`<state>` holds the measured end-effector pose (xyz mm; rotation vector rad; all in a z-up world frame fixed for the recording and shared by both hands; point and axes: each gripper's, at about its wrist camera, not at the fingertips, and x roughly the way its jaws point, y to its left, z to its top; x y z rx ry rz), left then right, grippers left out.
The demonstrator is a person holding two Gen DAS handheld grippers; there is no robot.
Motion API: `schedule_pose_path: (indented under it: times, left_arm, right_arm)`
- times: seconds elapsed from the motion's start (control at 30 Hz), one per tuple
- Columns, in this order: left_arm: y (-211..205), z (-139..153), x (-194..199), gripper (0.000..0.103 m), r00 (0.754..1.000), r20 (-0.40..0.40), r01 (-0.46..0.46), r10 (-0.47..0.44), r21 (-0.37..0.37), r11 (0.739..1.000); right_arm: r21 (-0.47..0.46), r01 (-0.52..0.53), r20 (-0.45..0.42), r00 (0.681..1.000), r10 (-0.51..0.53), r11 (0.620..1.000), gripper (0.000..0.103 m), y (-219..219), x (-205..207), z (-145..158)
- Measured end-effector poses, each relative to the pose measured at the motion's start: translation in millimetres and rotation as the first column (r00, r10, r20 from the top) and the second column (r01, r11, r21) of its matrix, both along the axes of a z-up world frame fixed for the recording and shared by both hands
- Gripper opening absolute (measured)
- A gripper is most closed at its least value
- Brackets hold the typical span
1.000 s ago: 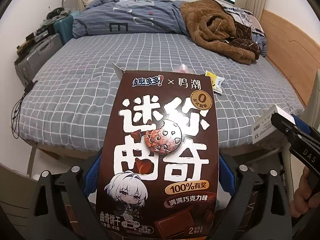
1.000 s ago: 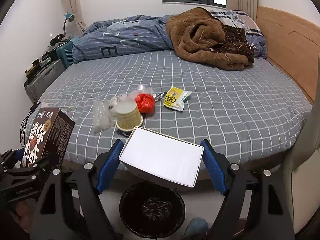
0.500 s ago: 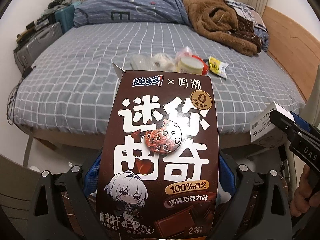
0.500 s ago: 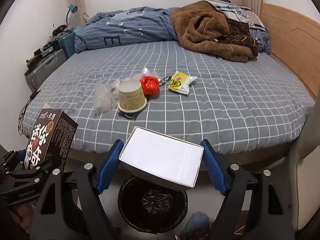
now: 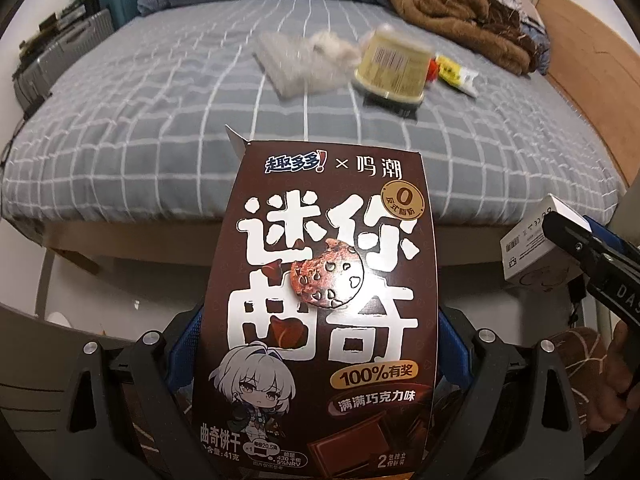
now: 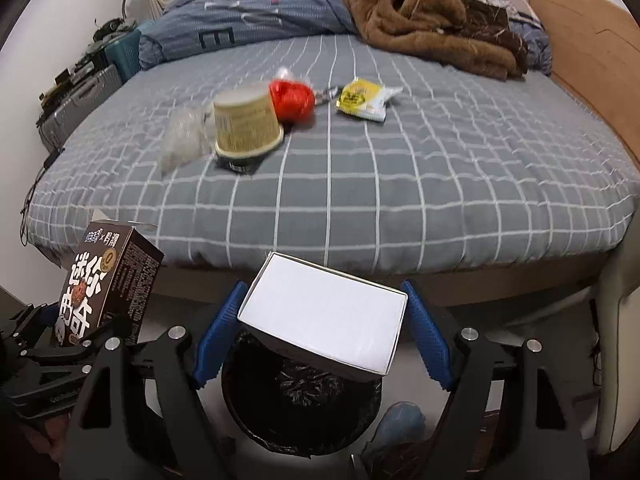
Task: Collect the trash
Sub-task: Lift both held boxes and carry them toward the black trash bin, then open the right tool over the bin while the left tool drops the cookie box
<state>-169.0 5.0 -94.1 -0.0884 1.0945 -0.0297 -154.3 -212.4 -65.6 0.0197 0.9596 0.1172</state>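
My left gripper [image 5: 320, 344] is shut on a brown cookie box [image 5: 320, 320], held upright in front of the bed's foot; the box also shows in the right wrist view [image 6: 108, 284]. My right gripper [image 6: 320, 332] is shut on a white box [image 6: 324, 316] and holds it just above a black-lined trash bin [image 6: 300, 412] on the floor. On the grey checked bed [image 6: 440, 184] lie an upturned yellow cup [image 6: 246, 124], a red wrapper [image 6: 292, 100], a yellow packet [image 6: 362, 98] and a clear plastic bag [image 6: 184, 144].
A brown blanket [image 6: 424, 28] and a blue duvet [image 6: 248, 28] are heaped at the head of the bed. Suitcases [image 6: 80, 100] stand along the left wall. A wooden panel [image 6: 592, 56] runs along the right side.
Both grippers have tilted or risen, so the bed's trash sits nearer in view. The bin now lies more fully under the white box. Both boxes stay gripped.
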Motion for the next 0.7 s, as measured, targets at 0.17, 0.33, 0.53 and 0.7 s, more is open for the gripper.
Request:
schedule_pose_path:
  times: [0.17,0.33,0.53,0.7]
  left_arm:
    - [0,-37,8,0.091,0.999,-0.051,-0.011,0.01,-0.015,1.0]
    - [-4,-71,13,0.091,0.995,-0.099,-0.014,0.013,-0.003,1.0]
    - [-10,-103,12,0.09,0.989,-0.144,-0.017,0.015,-0.012,1.0]
    - [-15,-125,13,0.09,0.986,-0.165,-0.021,0.021,0.0,1.0]
  right_arm:
    - [0.005,-0.012,-0.055,0.998,0.012,1.0,0.075,1,9,-36]
    - [0.003,-0.02,-0.107,0.994,0.02,1.0,0.075,4,17,-69]
    - [0.001,-0.042,-0.156,0.987,0.042,0.999,0.075,12,20,-102]
    - [0.003,-0.055,-0.202,0.978,0.054,0.998,0.075,19,19,-129]
